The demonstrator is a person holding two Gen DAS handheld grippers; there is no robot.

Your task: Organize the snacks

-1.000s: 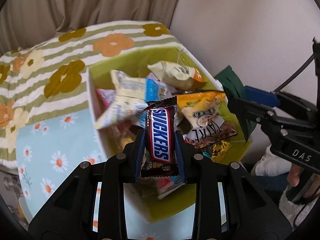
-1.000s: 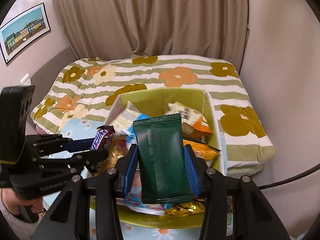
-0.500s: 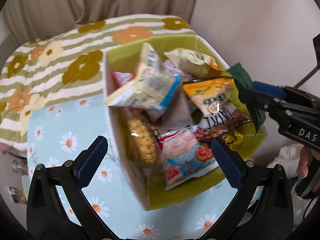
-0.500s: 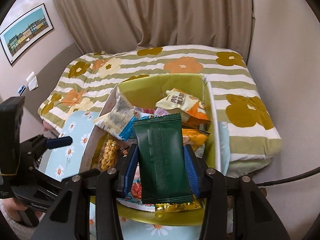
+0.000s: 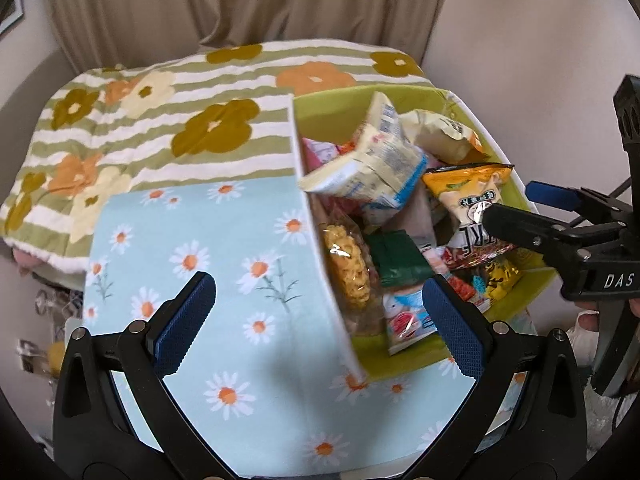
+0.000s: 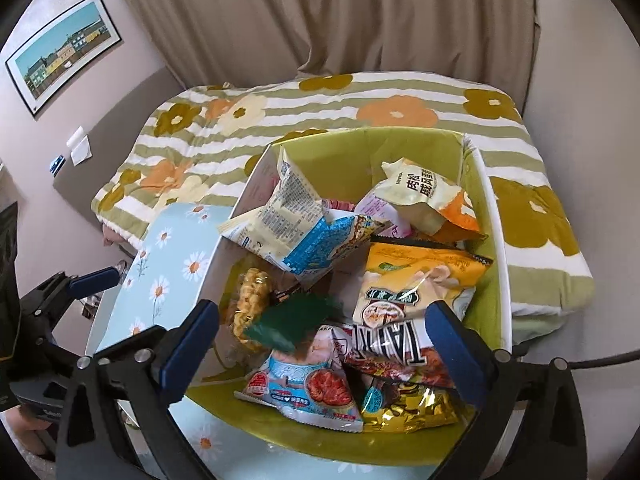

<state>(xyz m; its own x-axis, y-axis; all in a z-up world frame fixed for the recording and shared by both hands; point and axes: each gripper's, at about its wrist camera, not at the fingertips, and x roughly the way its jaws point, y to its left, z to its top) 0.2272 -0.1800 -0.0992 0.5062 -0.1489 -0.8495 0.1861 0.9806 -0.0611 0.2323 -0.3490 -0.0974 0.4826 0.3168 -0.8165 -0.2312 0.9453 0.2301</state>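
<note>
With both sets of jaws spread wide, I hover my right gripper (image 6: 324,344) over the green-lined daisy-print box (image 6: 498,248) of snack packets; its jaws have just been opening, and the blurred dark green foil packet (image 6: 292,322) looks to be loose on the pile. My left gripper (image 5: 316,320) stands empty beside the box.

We are viewing the snack box (image 6: 478,184), green-lined, standing open and piled full | dark green packet (image 6: 294,316) lying tilted, blurred, atop the near packets | cream-and-blue bag (image 6: 288,228) leaning on the left wall | yellow bag (image 6: 416,284) lying centre-right
</note>
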